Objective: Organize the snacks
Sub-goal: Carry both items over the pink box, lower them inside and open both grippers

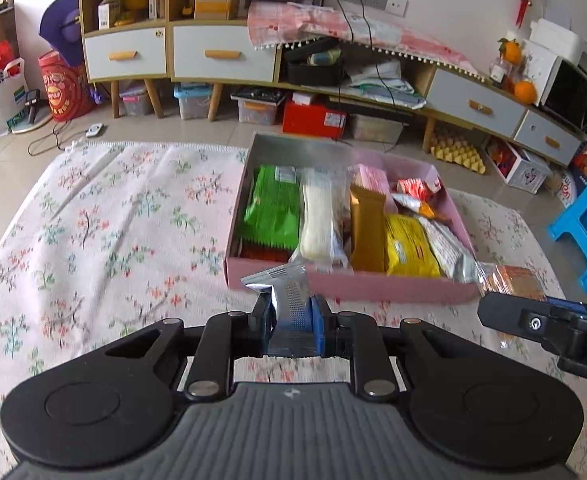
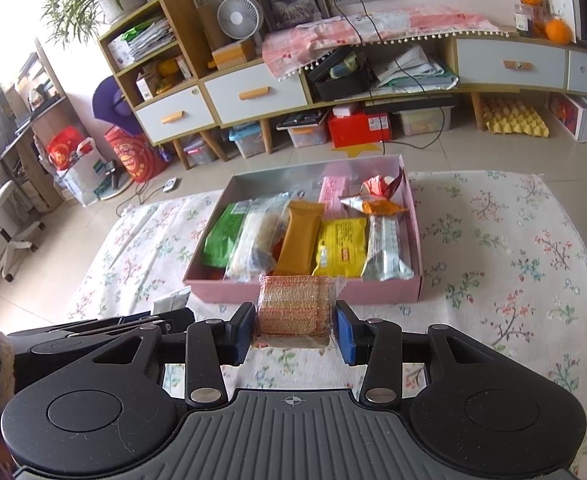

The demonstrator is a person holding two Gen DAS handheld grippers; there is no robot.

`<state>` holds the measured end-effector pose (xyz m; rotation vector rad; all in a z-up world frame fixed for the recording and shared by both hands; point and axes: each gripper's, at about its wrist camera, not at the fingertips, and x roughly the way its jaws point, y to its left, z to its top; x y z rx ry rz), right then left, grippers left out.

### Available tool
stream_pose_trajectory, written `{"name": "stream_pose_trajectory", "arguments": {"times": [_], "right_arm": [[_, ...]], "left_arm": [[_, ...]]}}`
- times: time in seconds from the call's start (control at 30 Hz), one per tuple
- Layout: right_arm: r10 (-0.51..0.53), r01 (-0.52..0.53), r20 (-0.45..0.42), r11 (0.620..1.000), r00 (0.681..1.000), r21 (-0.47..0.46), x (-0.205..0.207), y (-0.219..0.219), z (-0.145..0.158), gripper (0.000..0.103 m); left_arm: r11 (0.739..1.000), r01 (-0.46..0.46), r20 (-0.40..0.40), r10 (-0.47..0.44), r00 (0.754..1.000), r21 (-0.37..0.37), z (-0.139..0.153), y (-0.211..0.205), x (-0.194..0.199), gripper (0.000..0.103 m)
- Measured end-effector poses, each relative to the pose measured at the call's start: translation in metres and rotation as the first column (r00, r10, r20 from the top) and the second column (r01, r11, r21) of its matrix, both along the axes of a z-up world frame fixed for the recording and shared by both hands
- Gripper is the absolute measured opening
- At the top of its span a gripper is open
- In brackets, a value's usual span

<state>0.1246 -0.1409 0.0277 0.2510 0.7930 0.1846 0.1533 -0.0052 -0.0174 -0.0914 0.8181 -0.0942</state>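
Silver packet [image 1: 283, 292] clamped in left hand-held gripper [image 1: 292, 312]; right hand-held gripper [image 2: 295, 330] grips orange cracker pack [image 2: 293, 306].

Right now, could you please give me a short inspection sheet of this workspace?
Surface: floral cloth, wrinkled.
Job's things: pink box holding a row of snack packs; back part bare.
Clutter: nothing seen on the cloth beyond the box.
Grippers: left gripper shut on a silver packet; right gripper shut on a clear-wrapped biscuit pack; both in front of the box's near wall.
Cables: black leads hang from wall sockets; another cord on the floor.
Surroundings: drawer cabinet, fan, storage bins.
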Motion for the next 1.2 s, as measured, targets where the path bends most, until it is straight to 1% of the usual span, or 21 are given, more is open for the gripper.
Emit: {"name": "stream_pose_trajectory", "arguments": {"times": [0.17, 0.23, 0.37, 0.53, 0.6, 0.67, 0.77, 0.87, 0.97, 1.03, 1.2], "right_arm": [[-0.018, 0.018, -0.006, 1.000, 1.000, 0.000, 0.020, -0.007, -0.005, 0.041], [-0.030, 0.030, -0.008, 1.000, 1.000, -0.008, 0.029, -0.010, -0.008, 0.041], [-0.060, 0.060, -0.018, 0.998, 0.998, 0.006, 0.049, -0.020, -0.017, 0.041], [-0.086, 0.089, -0.045, 0.994, 0.995, 0.057, 0.070, -0.030, -0.029, 0.041], [-0.091, 0.095, -0.054, 0.993, 0.994, 0.065, 0.075, -0.031, -0.034, 0.041], [-0.094, 0.098, -0.061, 0.992, 0.994, 0.079, 0.082, -0.031, -0.038, 0.041], [-0.103, 0.109, -0.066, 0.989, 0.992, 0.099, 0.089, -0.032, -0.040, 0.041], [-0.124, 0.132, -0.071, 0.984, 0.990, 0.121, 0.098, -0.036, -0.041, 0.042], [-0.147, 0.155, -0.066, 0.977, 0.987, 0.147, 0.107, -0.043, -0.040, 0.041], [-0.157, 0.167, -0.070, 0.973, 0.985, 0.157, 0.115, -0.046, -0.041, 0.041], [-0.161, 0.178, -0.099, 0.965, 0.982, 0.191, 0.140, -0.045, -0.047, 0.041]], "left_arm": [[1.000, -0.002, 0.041, 0.003, 0.999, -0.016, -0.002, 0.005, 0.020, 0.019], [0.999, 0.010, 0.042, -0.008, 0.999, -0.045, -0.006, 0.009, 0.030, 0.019], [0.992, 0.015, 0.029, -0.012, 1.000, -0.129, -0.011, 0.014, 0.046, 0.019], [0.985, 0.032, 0.031, -0.027, 0.999, -0.168, -0.013, 0.007, 0.053, 0.019], [0.981, 0.052, 0.031, -0.047, 0.998, -0.185, -0.014, 0.003, 0.055, 0.019], [0.979, 0.072, 0.031, -0.068, 0.997, -0.191, -0.016, -0.002, 0.058, 0.019], [0.980, 0.090, 0.025, -0.087, 0.996, -0.178, -0.021, -0.010, 0.062, 0.019], [0.979, 0.086, 0.020, -0.084, 0.996, -0.185, -0.024, -0.012, 0.069, 0.019], [0.977, 0.071, 0.036, -0.066, 0.997, -0.200, -0.018, -0.008, 0.081, 0.019], [0.979, 0.051, 0.038, -0.044, 0.998, -0.197, -0.017, -0.005, 0.090, 0.019], [0.977, 0.007, 0.042, 0.002, 0.999, -0.214, -0.017, 0.000, 0.111, 0.019]]}}
